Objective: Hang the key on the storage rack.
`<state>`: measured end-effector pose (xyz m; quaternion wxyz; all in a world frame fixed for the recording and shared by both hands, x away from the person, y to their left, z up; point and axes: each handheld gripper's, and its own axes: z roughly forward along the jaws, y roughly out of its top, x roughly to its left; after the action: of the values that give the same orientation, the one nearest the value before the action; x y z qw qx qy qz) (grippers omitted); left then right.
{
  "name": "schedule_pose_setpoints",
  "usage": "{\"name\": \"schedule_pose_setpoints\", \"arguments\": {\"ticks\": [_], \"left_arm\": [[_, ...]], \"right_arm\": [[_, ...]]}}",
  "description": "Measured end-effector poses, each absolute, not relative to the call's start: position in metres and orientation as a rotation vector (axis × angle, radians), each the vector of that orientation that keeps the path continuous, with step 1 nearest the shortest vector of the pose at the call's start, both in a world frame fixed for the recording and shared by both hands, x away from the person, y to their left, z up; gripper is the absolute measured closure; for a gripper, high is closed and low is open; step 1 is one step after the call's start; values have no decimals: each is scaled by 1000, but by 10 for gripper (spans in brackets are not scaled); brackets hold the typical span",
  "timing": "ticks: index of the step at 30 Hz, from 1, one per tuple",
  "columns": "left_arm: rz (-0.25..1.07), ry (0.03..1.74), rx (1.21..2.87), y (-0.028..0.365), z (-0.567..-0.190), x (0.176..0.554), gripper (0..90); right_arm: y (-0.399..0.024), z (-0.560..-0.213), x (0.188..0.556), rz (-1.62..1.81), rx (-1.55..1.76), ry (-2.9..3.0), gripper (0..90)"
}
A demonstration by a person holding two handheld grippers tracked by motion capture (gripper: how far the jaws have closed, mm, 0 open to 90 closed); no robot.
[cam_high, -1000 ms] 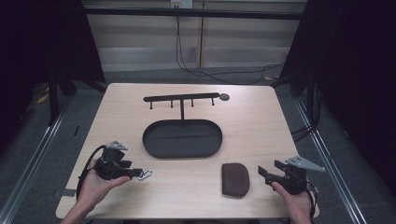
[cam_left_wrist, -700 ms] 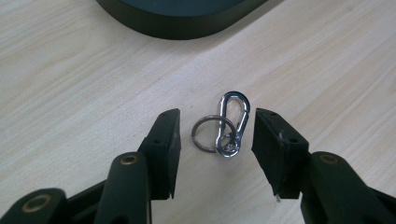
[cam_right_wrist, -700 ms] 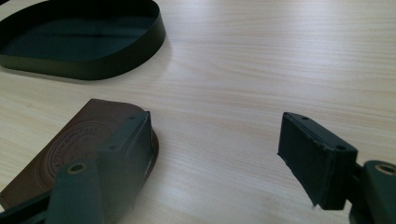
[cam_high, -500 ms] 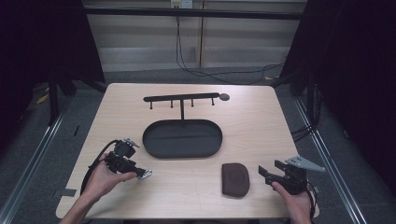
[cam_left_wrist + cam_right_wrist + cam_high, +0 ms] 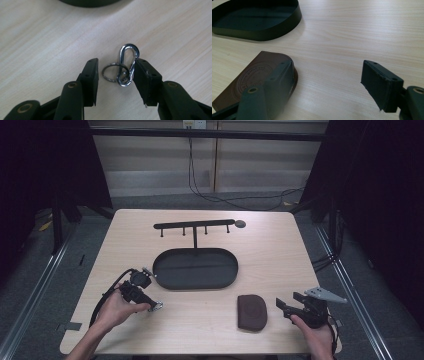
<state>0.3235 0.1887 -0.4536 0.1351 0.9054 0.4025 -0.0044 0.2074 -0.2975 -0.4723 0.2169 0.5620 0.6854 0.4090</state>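
High view: left gripper [image 5: 150, 303] low over bench [image 5: 280, 245], jaws just been closing around carabiner [image 5: 157, 306]; right gripper [image 5: 289, 306] parked, jaws wide and empty, just beside pouch [image 5: 251, 311]. Oval tray [image 5: 195, 268] and hook rack [image 5: 194, 226] beyond.

Left gripper view: shiny steel carabiner [image 5: 128, 64] plus thin key ring [image 5: 113, 72] between jaws, right pad touching clip, left pad apart, no grip yet. Best centred on clip's long side, squeezed square, or slippery metal likely skids.

Right gripper view: embossed brown leather pouch [image 5: 254, 75] behind left jaw; matte black tray [image 5: 257, 20] ahead.

Bare tabletop [image 5: 280, 255] beside oval tray [image 5: 195, 268]
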Motion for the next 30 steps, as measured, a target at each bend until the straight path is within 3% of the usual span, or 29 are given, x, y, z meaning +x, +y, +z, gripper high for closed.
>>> {"name": "schedule_pose_setpoints", "arguments": {"ticks": [8, 16, 30], "left_arm": [[-45, 1184, 2641, 183, -462, 328, 563], [-49, 1165, 2658, 178, -465, 327, 625], [-93, 1115, 2643, 186, -456, 325, 628]], "right_arm": [[-298, -473, 208, 1133, 1561, 1906, 257], [-297, -473, 208, 1129, 1562, 1907, 257], [-298, -473, 208, 1125, 1569, 1908, 257]]}}
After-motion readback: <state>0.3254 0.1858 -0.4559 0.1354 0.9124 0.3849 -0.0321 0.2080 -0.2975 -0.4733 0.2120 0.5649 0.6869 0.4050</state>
